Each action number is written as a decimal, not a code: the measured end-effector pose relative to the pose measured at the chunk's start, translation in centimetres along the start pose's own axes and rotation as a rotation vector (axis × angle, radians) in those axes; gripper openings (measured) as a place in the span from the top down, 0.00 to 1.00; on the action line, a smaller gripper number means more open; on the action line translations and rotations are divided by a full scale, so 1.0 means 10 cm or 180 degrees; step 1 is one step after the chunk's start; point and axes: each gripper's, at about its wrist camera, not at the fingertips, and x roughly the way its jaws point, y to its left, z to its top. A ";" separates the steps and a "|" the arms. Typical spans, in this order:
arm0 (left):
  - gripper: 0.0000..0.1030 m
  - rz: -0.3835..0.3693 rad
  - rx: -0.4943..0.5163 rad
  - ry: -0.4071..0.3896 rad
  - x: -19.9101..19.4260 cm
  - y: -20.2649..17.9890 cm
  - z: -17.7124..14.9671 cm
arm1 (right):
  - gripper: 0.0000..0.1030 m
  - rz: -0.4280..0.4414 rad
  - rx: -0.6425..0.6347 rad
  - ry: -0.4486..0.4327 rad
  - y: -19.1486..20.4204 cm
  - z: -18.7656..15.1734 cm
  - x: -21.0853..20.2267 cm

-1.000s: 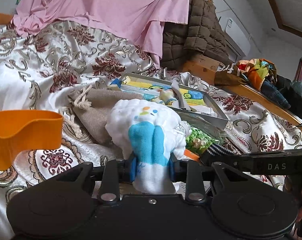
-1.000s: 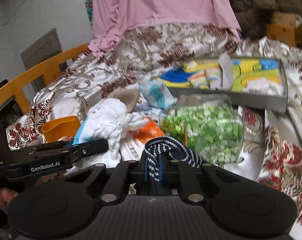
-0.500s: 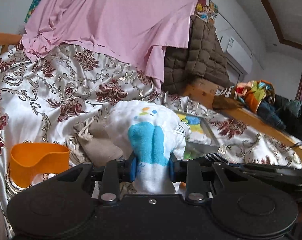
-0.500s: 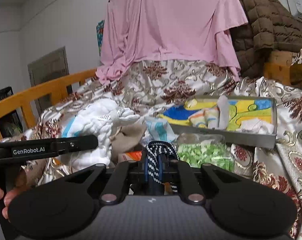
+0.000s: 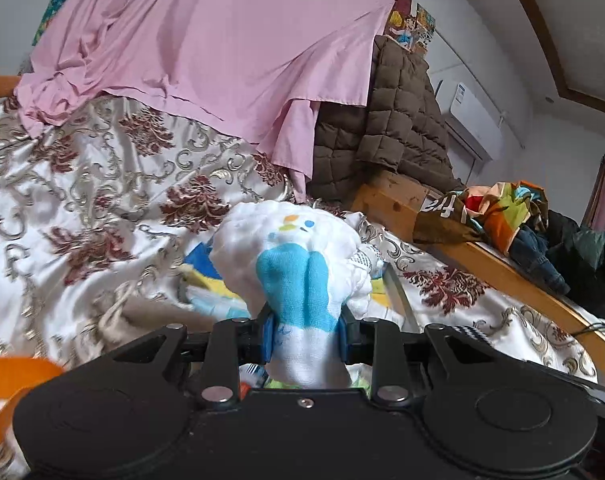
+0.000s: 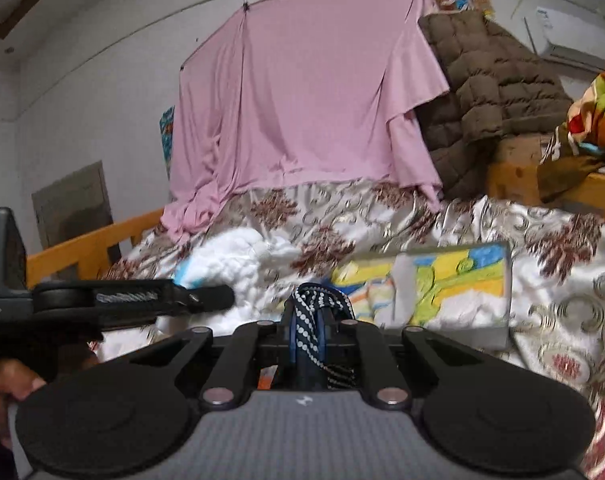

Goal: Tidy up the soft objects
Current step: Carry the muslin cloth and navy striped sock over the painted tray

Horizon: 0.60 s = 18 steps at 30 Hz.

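My left gripper (image 5: 305, 338) is shut on a bunched white cloth with a blue patch (image 5: 298, 252), held up above the bed. The cloth also shows in the right wrist view (image 6: 238, 264), left of centre. My right gripper (image 6: 308, 334) is shut on a dark blue cord with white dots (image 6: 308, 320), also lifted. A grey tray (image 6: 462, 326) with folded colourful cloths lies on the bedspread ahead of the right gripper; in the left wrist view the tray (image 5: 396, 292) is mostly hidden behind the white cloth.
A floral satin bedspread (image 5: 102, 200) covers the bed. A pink sheet (image 5: 222, 60) hangs at the back beside a brown quilted jacket (image 5: 402, 120). An orange cup (image 5: 10, 384) sits at lower left. A beige drawstring pouch (image 5: 142, 316) lies nearby. A wooden rail (image 5: 502, 272) with clothes runs at right.
Both grippers have risen and tilted up with their loads still held. The tray, the bag of green pieces and the orange cup have dropped lower or out of view.
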 end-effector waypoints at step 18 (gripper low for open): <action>0.69 -0.0072 -0.0149 0.0197 1.69 -0.09 0.52 | 0.89 -0.0245 0.0605 -0.0422 -1.27 0.64 1.18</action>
